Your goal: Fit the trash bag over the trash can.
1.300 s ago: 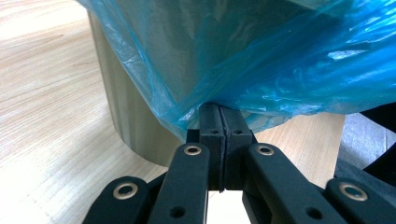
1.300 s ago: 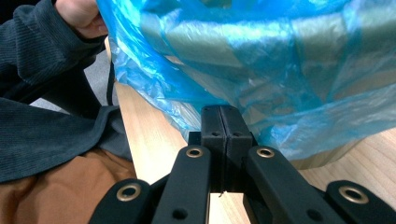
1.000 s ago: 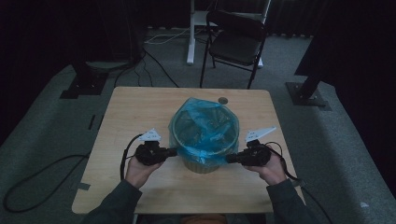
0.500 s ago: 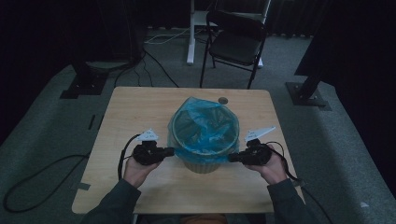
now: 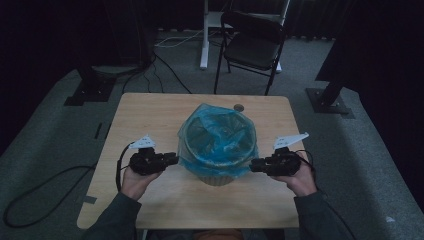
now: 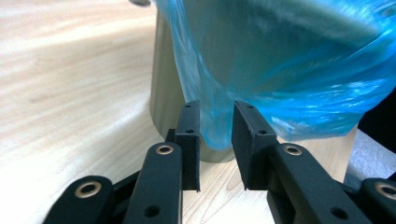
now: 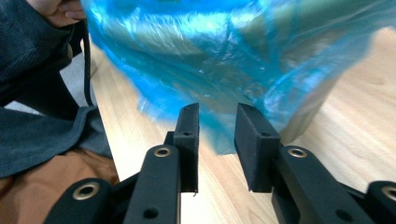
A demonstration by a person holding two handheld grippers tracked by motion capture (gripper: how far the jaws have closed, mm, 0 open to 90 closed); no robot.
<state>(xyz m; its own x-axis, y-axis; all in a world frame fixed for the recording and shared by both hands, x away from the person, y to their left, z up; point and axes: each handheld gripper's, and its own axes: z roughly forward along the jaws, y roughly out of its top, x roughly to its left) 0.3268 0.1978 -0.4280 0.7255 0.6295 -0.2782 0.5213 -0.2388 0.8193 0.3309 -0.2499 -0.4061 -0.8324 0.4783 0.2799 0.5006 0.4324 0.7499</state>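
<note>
Two parted hand-held grippers (image 5: 174, 160) (image 5: 253, 165) flanking blue bag (image 5: 218, 142)

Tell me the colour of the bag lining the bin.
Translucent blue bag, clearest in the left gripper view.

My pale wooden tabletop (image 5: 150, 115) carries a beige bin (image 5: 216, 177) at its middle, and a small round dark thing (image 5: 239, 107) lies near the far edge.
</note>
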